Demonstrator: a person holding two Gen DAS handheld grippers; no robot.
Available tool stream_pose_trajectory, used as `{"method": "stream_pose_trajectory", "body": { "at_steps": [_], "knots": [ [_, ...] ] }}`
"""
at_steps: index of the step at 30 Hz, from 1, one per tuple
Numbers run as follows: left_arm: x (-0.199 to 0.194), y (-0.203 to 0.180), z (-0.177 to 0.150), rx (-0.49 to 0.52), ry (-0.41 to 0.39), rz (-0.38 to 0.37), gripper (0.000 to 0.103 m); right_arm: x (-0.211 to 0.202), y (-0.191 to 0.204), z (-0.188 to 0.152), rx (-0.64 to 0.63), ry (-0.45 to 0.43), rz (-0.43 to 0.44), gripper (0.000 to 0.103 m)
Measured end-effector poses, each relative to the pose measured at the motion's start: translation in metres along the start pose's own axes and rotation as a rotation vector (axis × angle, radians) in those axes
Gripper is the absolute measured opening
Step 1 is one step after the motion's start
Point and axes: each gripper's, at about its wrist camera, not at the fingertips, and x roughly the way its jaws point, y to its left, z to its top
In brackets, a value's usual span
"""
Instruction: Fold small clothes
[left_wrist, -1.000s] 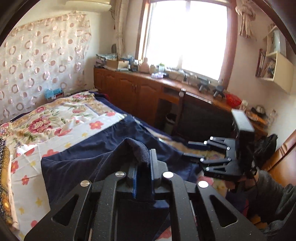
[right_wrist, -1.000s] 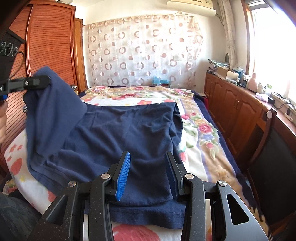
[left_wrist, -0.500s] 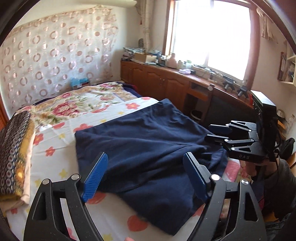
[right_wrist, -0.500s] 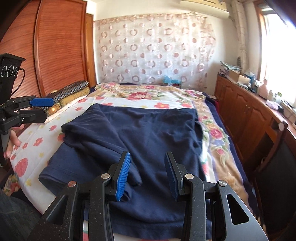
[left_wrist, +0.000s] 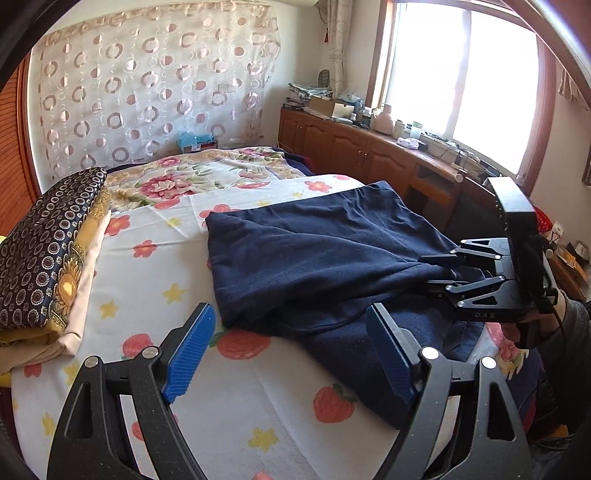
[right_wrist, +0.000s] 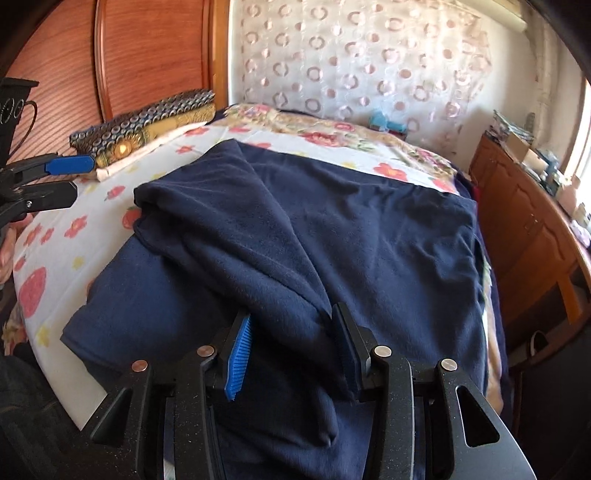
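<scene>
1. One navy garment (left_wrist: 317, 258) lies on the flower-print bed sheet (left_wrist: 140, 295), centre of the left-wrist view; one side is folded over the body.
2. One stack of folded patterned fabric (left_wrist: 44, 254) sits at the left edge.
3. Left gripper (left_wrist: 291, 354): tilted downward, lower centre; its jaws, having just opened, stand wide with nothing pressed between them.
4. Right gripper (right_wrist: 291, 350): tilted downward, lower centre of its view; jaws partly apart and just widened, the garment's folded ridge between them; whether the pads press it cannot be told.
5. The garment's long axis runs from near edge toward the curtain (right_wrist: 362, 55).
</scene>
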Motion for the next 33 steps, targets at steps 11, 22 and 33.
{"method": "stream_pose_trajectory", "body": {
  "at_steps": [11,22,33],
  "knots": [
    [-0.005,0.006,-0.003,-0.02,-0.019,-0.001,0.084,-0.026,-0.004,0.016,-0.061,-0.097,0.003,0.007],
    [-0.009,0.003,-0.001,-0.019,-0.035,-0.003,0.084,-0.087,-0.057,0.002,0.043,-0.122,-0.134,0.007],
    [-0.013,-0.004,0.0,-0.01,-0.069,0.023,0.084,-0.074,-0.075,-0.018,0.124,-0.024,-0.147,0.042]
  ]
}}
